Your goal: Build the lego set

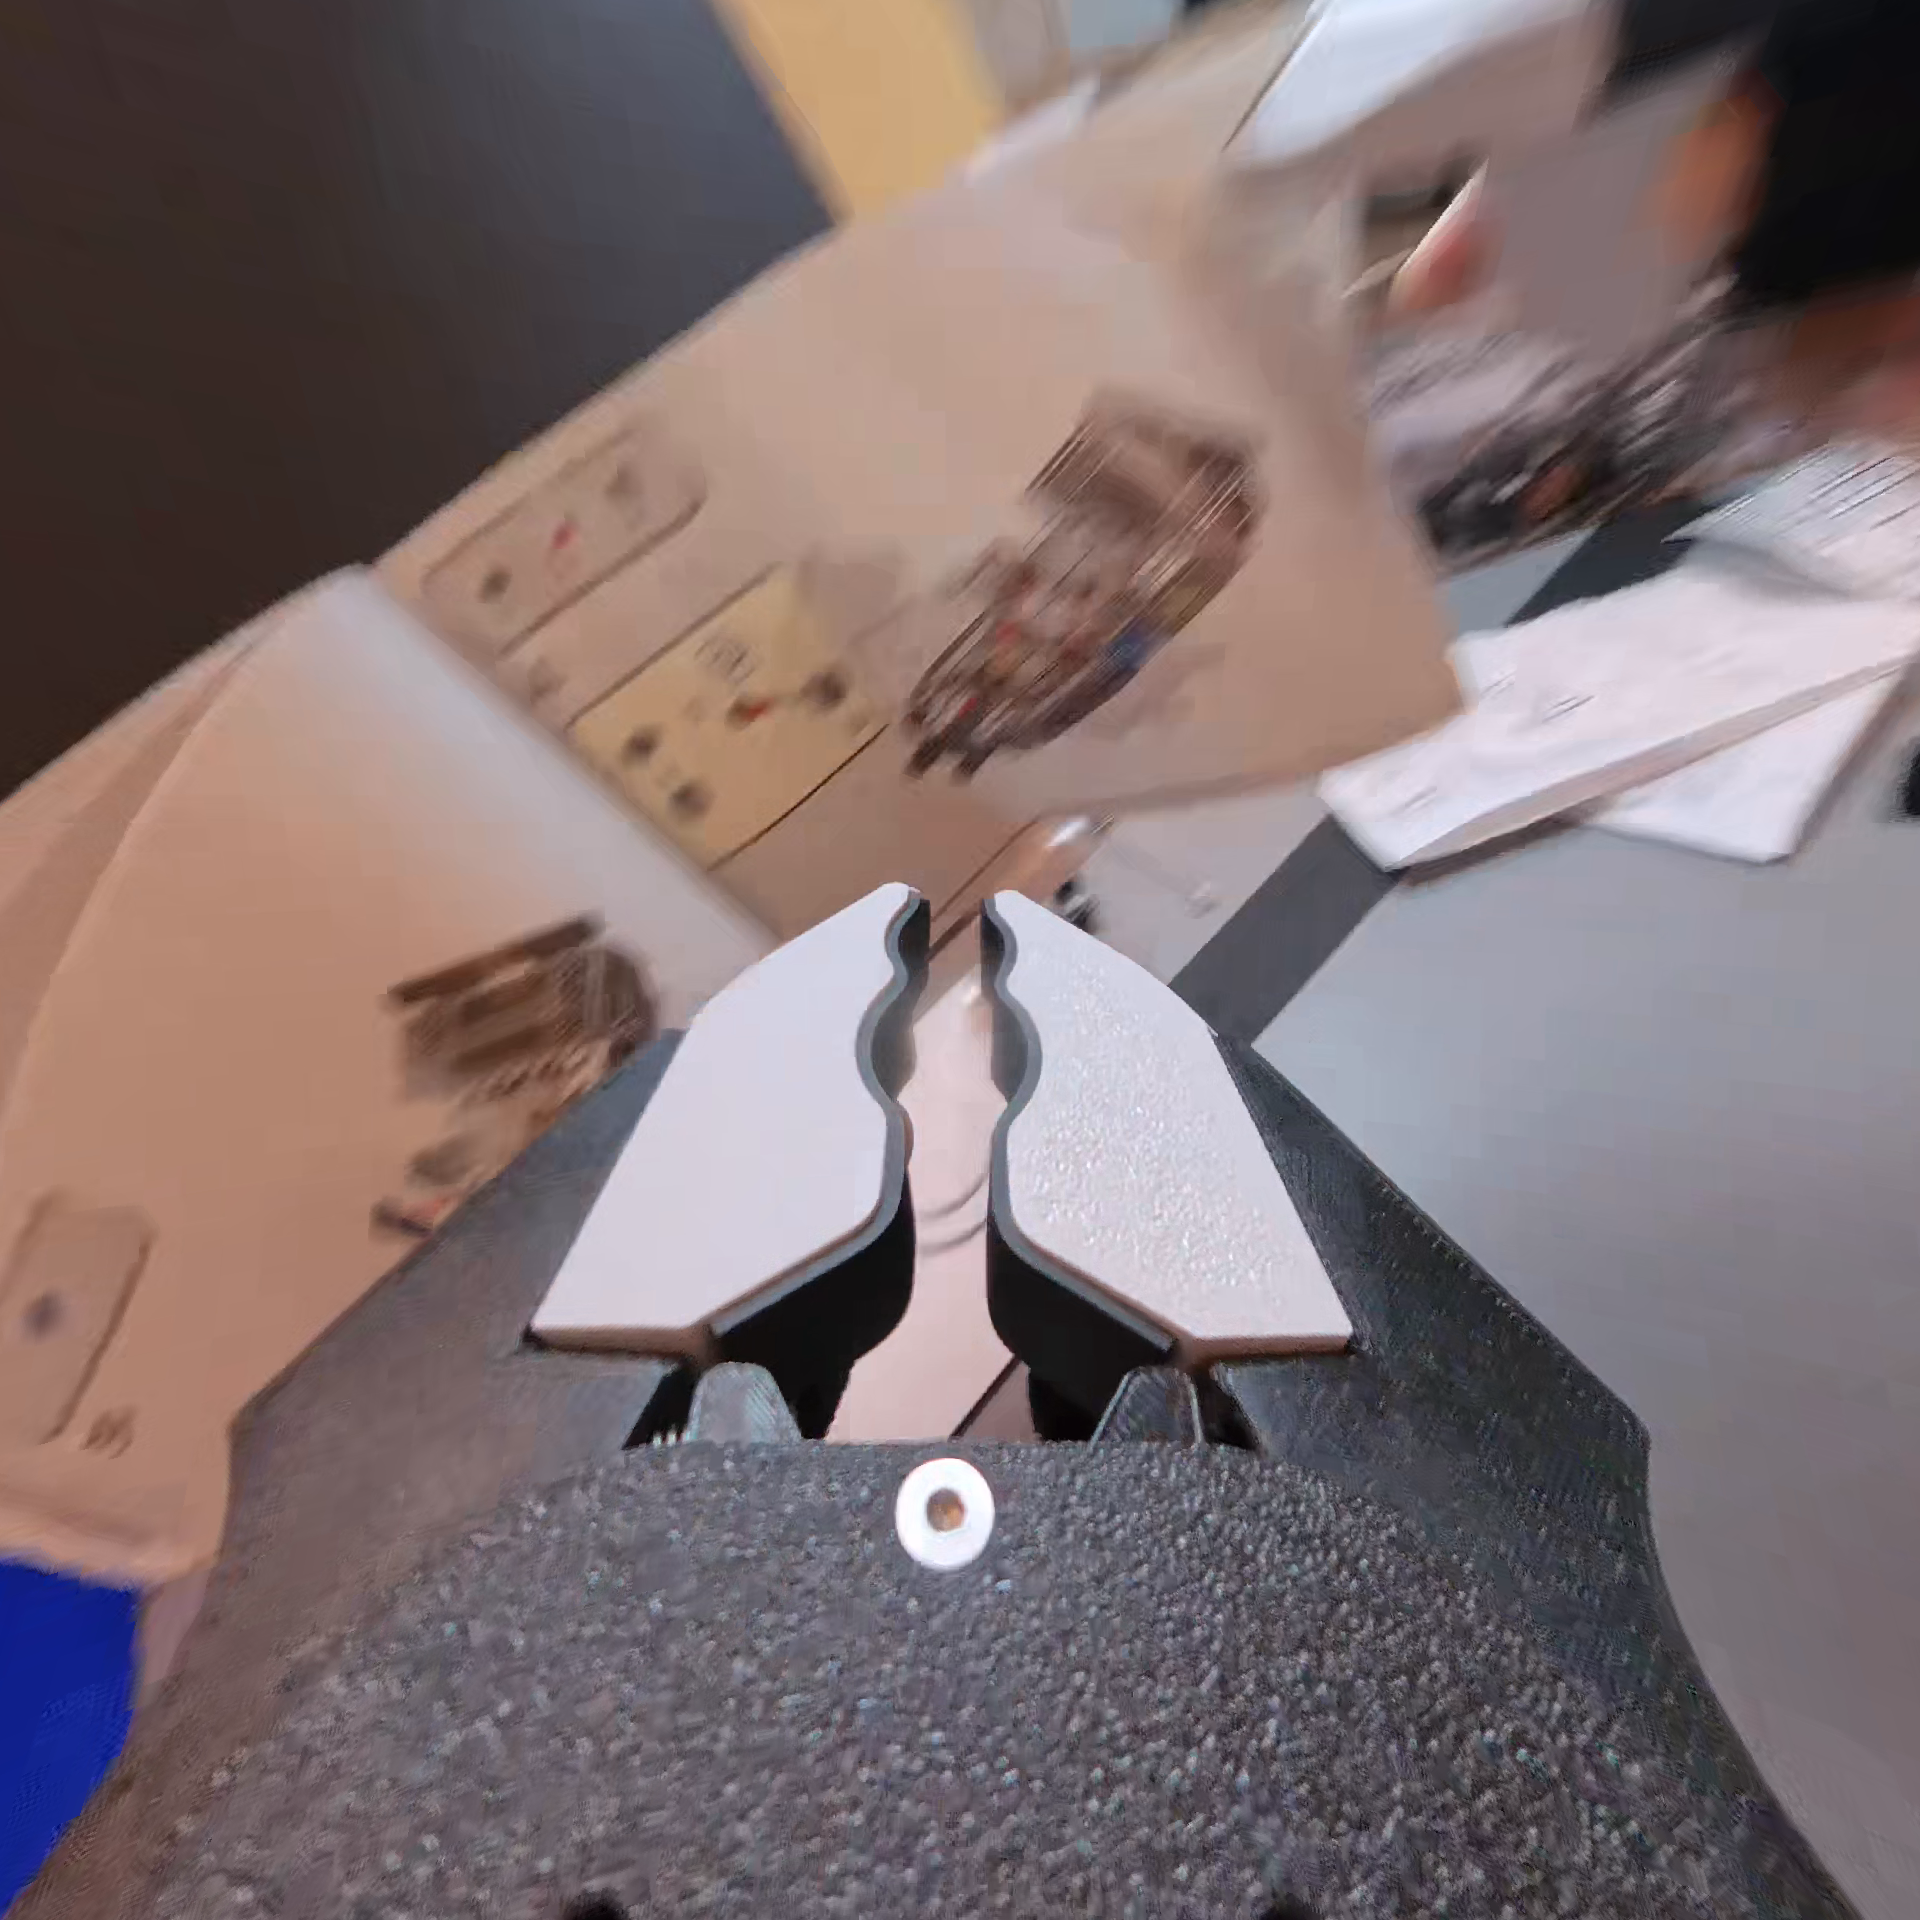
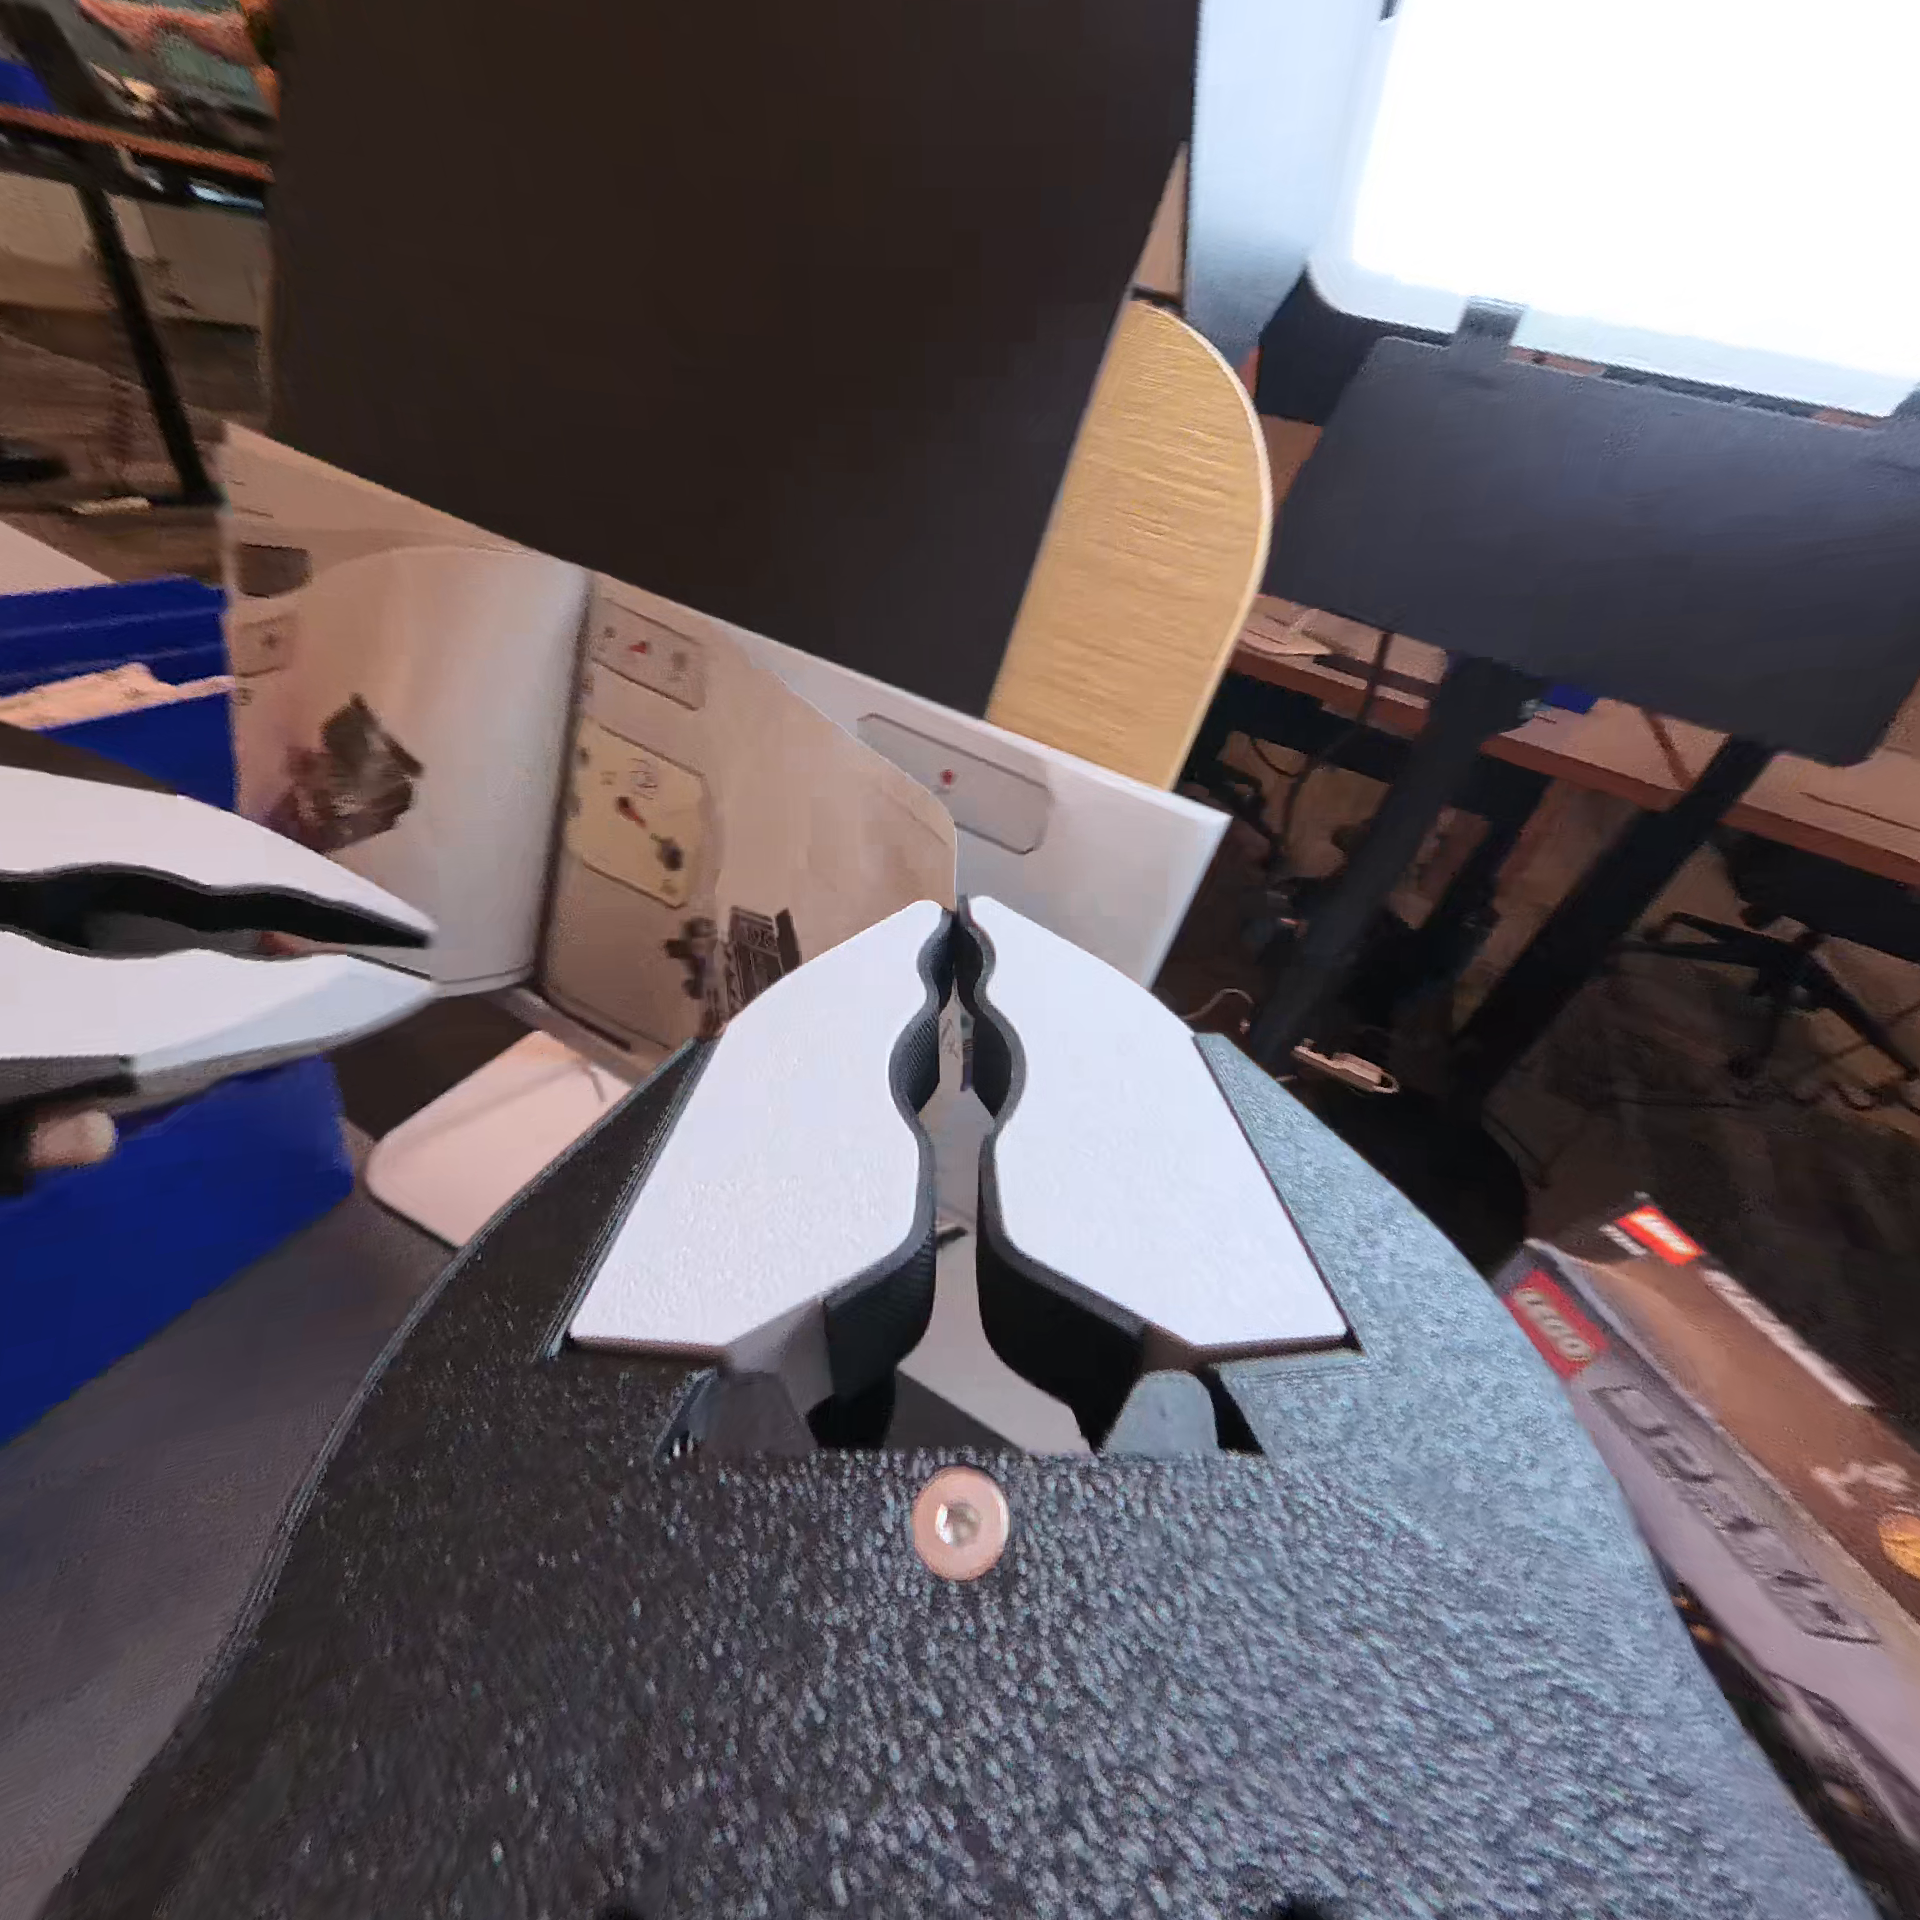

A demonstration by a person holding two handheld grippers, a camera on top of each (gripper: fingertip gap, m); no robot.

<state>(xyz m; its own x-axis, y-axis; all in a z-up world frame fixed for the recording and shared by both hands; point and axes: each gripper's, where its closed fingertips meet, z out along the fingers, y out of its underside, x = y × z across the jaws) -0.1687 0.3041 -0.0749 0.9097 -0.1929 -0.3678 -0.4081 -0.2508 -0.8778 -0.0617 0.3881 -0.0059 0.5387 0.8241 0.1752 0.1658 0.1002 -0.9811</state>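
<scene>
Instruction booklet (image 2: 665, 790) open, spine upright, right claw (image 2: 958, 914) pinching its page edge, left claw (image 1: 954, 904) slightly parted, empty.

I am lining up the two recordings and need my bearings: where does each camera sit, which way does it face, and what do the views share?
Left wrist view: on the left hand-held gripper, tilted, looking along its nearly closed white fingers at a blurred open illustrated paper booklet over a grey tabletop.
Right wrist view: on the right hand-held gripper, facing the same open booklet, its fingertips closed at a page edge; the left hand-held gripper enters from the left.
Shared: the booklet and the blue bin.
</scene>
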